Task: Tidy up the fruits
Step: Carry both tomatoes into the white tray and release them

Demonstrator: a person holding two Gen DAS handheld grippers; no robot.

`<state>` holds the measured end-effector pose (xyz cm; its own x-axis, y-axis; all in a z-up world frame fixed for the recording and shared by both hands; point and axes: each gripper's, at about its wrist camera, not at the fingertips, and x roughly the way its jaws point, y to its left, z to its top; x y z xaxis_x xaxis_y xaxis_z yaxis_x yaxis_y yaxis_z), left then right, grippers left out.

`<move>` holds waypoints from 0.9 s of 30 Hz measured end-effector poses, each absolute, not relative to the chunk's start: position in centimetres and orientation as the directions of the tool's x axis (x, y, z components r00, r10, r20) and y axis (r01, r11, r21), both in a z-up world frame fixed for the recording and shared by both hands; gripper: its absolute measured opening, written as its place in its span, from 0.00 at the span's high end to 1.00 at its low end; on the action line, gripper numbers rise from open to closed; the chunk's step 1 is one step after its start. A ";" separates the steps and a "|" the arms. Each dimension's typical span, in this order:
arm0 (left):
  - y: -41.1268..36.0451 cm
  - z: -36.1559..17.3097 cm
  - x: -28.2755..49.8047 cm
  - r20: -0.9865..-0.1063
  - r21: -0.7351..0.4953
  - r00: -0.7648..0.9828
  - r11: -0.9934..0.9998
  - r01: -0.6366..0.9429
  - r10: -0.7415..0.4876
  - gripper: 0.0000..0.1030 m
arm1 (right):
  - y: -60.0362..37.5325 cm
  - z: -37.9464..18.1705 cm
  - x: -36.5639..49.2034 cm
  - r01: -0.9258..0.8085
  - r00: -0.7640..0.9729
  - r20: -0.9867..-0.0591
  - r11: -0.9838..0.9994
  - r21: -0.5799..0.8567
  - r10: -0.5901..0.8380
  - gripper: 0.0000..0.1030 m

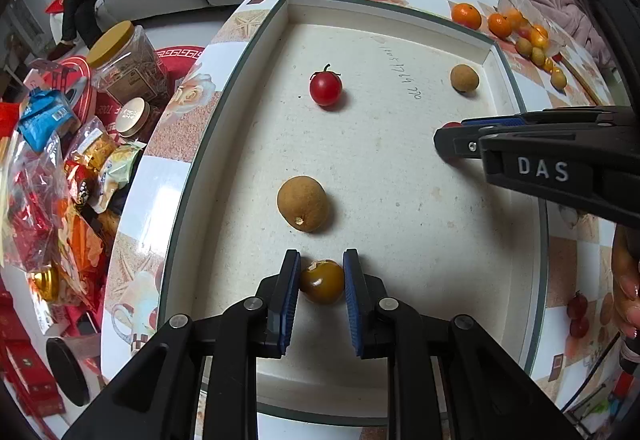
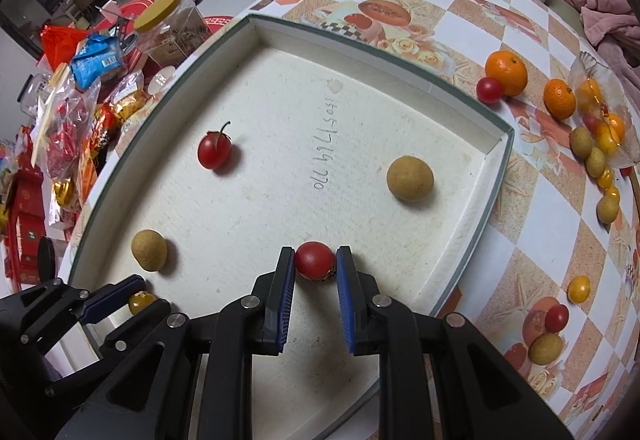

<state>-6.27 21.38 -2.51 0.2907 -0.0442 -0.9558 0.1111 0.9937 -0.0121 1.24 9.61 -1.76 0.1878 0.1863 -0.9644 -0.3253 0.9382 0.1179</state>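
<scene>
A shallow white box lid (image 1: pixel 400 143) (image 2: pixel 280 143) lies on the checkered table. My left gripper (image 1: pixel 322 280) is shut on a yellow cherry tomato (image 1: pixel 322 282) low over the lid's near part; it also shows in the right wrist view (image 2: pixel 140 302). My right gripper (image 2: pixel 315 262) is shut on a red cherry tomato (image 2: pixel 315 260) over the lid's near right; it shows in the left wrist view (image 1: pixel 448 143). In the lid lie a red tomato with stem (image 1: pixel 325 87) (image 2: pixel 214 149) and two brown longans (image 1: pixel 303 203) (image 1: pixel 464 78) (image 2: pixel 409 178) (image 2: pixel 149 250).
Right of the lid on the table are oranges (image 2: pixel 506 68), a red tomato (image 2: pixel 489 89), a clear dish (image 2: pixel 604 111) with small fruits, and loose longans and tomatoes (image 2: pixel 579 288). Snack bags (image 1: pixel 60 167) and a jar (image 1: pixel 128 59) crowd the left. A sofa stands behind.
</scene>
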 end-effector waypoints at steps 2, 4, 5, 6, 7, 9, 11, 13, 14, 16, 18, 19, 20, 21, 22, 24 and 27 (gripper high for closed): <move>21.2 -2.6 -6.3 -0.957 -0.002 0.289 0.994 0.113 -0.035 0.77 | 9.7 -1.8 1.2 -0.329 0.190 -0.965 0.937 0.113 0.183 0.78; 21.2 -2.6 -6.3 -0.958 0.003 0.285 0.993 0.115 -0.030 0.77 | 9.7 -2.0 1.2 -0.335 0.187 -0.965 0.935 0.115 0.185 0.75; 21.1 -2.6 -6.3 -0.958 0.006 0.286 0.993 0.116 -0.027 0.77 | 9.6 -2.0 1.3 -0.336 0.183 -0.964 0.934 0.122 0.192 0.73; 21.1 -2.6 -6.3 -0.958 0.010 0.286 0.993 0.117 -0.024 0.77 | 9.7 -1.9 1.3 -0.336 0.181 -0.964 0.934 0.125 0.194 0.68; 21.0 -2.6 -6.3 -0.958 0.013 0.285 0.993 0.118 -0.022 0.77 | 9.7 -1.9 1.3 -0.334 0.181 -0.964 0.934 0.124 0.192 0.59; 21.0 -2.6 -6.2 -0.959 0.017 0.281 0.993 0.120 -0.017 0.77 | 9.5 -1.5 1.2 -0.326 0.191 -0.961 0.936 0.132 0.202 0.48; 21.0 -2.5 -6.3 -0.959 0.022 0.282 0.992 0.121 -0.013 0.77 | 9.3 -0.9 1.2 -0.320 0.201 -0.955 0.936 0.144 0.216 0.41; 21.0 -2.5 -6.3 -0.960 0.026 0.281 0.992 0.121 -0.009 0.77 | 9.1 -0.2 1.0 -0.318 0.211 -0.951 0.936 0.153 0.227 0.30; 20.9 -2.5 -6.4 -0.960 0.029 0.280 0.992 0.121 -0.006 0.77 | 8.9 0.3 0.9 -0.314 0.219 -0.947 0.936 0.161 0.237 0.27; 20.8 -2.5 -6.4 -0.960 0.033 0.278 0.992 0.123 -0.002 0.77 | 8.6 1.0 0.8 -0.304 0.232 -0.940 0.937 0.172 0.248 0.22; 20.7 -2.5 -6.5 -0.961 0.031 0.278 0.992 0.124 -0.005 0.77 | 7.9 1.9 0.6 -0.289 0.244 -0.936 0.941 0.178 0.252 0.21; 20.6 -2.4 -6.5 -0.961 0.031 0.278 0.992 0.125 -0.005 0.77 | 7.5 2.2 0.4 -0.281 0.250 -0.935 0.943 0.179 0.252 0.20; 20.6 -2.3 -6.6 -0.961 0.028 0.277 0.992 0.127 -0.008 0.77 | 7.1 2.4 0.2 -0.270 0.257 -0.933 0.946 0.180 0.251 0.20; 20.5 -2.3 -6.6 -0.961 0.024 0.277 0.991 0.130 -0.013 0.75 | 6.4 2.7 0.0 -0.256 0.264 -0.932 0.949 0.181 0.249 0.20; 20.5 -2.2 -6.6 -0.960 0.016 0.277 0.991 0.135 -0.022 0.53 | 5.7 2.9 -0.3 -0.244 0.267 -0.932 0.953 0.181 0.245 0.19; 20.7 -1.5 -6.9 -0.946 0.010 0.323 0.992 0.127 -0.032 0.18 | 4.2 3.0 -0.8 -0.210 0.271 -0.933 0.961 0.180 0.234 0.16; 20.4 -0.8 -7.0 -0.936 0.012 0.350 0.990 0.141 -0.039 0.18 | 2.1 3.0 -1.6 -0.160 0.275 -0.936 0.970 0.182 0.221 0.16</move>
<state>-7.00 20.36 -0.80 0.3500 -0.0387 -0.9360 0.1405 0.9900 0.0116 -1.61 2.13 2.99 0.2754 0.2207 -0.9357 -0.1604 0.9702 0.1816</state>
